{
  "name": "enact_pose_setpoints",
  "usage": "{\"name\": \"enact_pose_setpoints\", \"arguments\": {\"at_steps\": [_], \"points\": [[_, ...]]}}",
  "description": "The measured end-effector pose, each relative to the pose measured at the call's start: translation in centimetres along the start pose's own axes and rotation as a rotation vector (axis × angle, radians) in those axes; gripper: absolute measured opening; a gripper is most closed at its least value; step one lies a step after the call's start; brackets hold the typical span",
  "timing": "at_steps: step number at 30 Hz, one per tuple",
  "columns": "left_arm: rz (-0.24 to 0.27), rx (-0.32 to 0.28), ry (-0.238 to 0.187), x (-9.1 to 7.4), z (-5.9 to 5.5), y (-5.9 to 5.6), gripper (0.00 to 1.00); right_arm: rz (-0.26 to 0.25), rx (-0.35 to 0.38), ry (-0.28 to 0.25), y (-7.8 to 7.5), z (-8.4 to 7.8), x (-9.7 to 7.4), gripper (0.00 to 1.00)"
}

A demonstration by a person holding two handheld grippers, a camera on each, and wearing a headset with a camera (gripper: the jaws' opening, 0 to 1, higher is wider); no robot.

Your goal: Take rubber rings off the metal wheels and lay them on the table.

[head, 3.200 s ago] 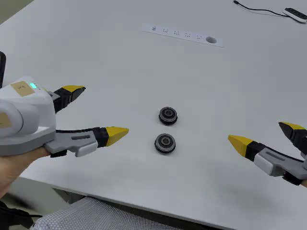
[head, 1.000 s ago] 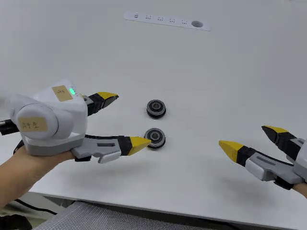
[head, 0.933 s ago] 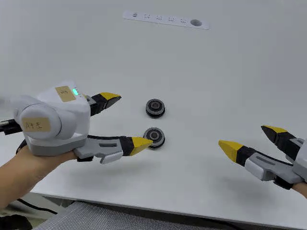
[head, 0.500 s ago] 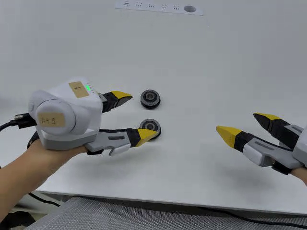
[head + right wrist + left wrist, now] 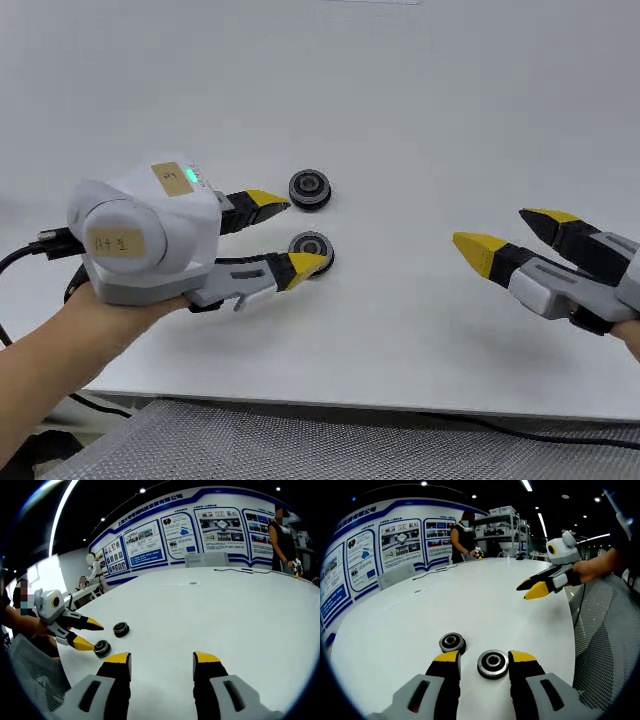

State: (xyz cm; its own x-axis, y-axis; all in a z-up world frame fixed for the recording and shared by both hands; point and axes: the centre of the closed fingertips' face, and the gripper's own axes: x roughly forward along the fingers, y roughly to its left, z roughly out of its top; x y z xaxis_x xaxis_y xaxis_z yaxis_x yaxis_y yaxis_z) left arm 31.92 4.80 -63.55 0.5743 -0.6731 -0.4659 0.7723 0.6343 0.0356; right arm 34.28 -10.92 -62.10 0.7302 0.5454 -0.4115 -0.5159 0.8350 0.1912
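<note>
Two small metal wheels with black rubber rings lie flat on the white table. The near wheel (image 5: pixel 312 247) (image 5: pixel 493 663) (image 5: pixel 102 648) sits right in front of my left gripper (image 5: pixel 288 232) (image 5: pixel 485 656) (image 5: pixel 90 634), just ahead of its yellow fingertips. That gripper is open and holds nothing. The far wheel (image 5: pixel 310 188) (image 5: pixel 452 642) (image 5: pixel 120 629) lies a little beyond the upper fingertip. My right gripper (image 5: pixel 510 230) (image 5: pixel 161 659) (image 5: pixel 530 587) hovers open over bare table well to the right of both wheels.
The table's front edge (image 5: pixel 330 408) runs close under both grippers, with a grey mesh surface below it. A black cable (image 5: pixel 30 250) trails from the left gripper. People stand at the far side of the table (image 5: pixel 465 535) (image 5: pixel 282 537).
My left gripper has moved right toward the near wheel, and its tips now flank the wheel's near side. The right gripper has barely shifted. The head camera has tilted down.
</note>
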Motion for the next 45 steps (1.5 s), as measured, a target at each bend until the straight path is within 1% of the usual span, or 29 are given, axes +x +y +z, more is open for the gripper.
{"name": "enact_pose_setpoints", "arguments": {"at_steps": [3, 7, 10, 14, 19, 24, 31, 36, 39, 45], "points": [[-0.009, 0.009, 0.005, 0.1, 0.0, -0.2, 0.38, 0.002, 0.0, 0.002, 0.1, 0.0, 0.0, 0.5], [-0.024, 0.015, -0.002, 0.2, 0.2, -0.6, 0.33, 0.005, 0.0, 0.001, 0.2, 0.0, 0.0, 0.5], [-0.035, 0.007, 0.013, 0.3, -0.2, -0.7, 0.29, 0.005, 0.002, -0.001, 0.2, 0.0, 0.0, 0.5], [-0.043, 0.01, 0.016, 0.3, -0.2, -0.9, 0.27, 0.003, 0.004, -0.003, 0.1, 0.1, 0.0, 0.5], [-0.051, 0.015, 0.02, 0.3, -0.3, -1.1, 0.21, 0.004, 0.015, -0.01, 0.0, 0.2, 0.0, 0.5], [-0.057, 0.016, 0.031, 0.4, -0.4, -1.0, 0.19, 0.006, 0.018, -0.012, 0.1, 0.3, 0.0, 0.5], [-0.061, 0.014, 0.034, 0.5, -0.5, -1.0, 0.17, 0.009, 0.02, -0.014, 0.2, 0.3, 0.0, 0.5], [-0.069, 0.023, 0.047, 0.5, -0.7, -1.0, 0.16, 0.012, 0.026, -0.015, 0.2, 0.3, 0.1, 0.5], [-0.071, 0.024, 0.062, 0.5, -1.1, -0.9, 0.16, 0.016, 0.024, -0.014, 0.3, 0.3, 0.2, 0.5], [-0.083, 0.019, 0.064, 0.6, -1.1, -1.1, 0.15, 0.015, 0.033, -0.018, 0.3, 0.4, 0.2, 0.5]]}}
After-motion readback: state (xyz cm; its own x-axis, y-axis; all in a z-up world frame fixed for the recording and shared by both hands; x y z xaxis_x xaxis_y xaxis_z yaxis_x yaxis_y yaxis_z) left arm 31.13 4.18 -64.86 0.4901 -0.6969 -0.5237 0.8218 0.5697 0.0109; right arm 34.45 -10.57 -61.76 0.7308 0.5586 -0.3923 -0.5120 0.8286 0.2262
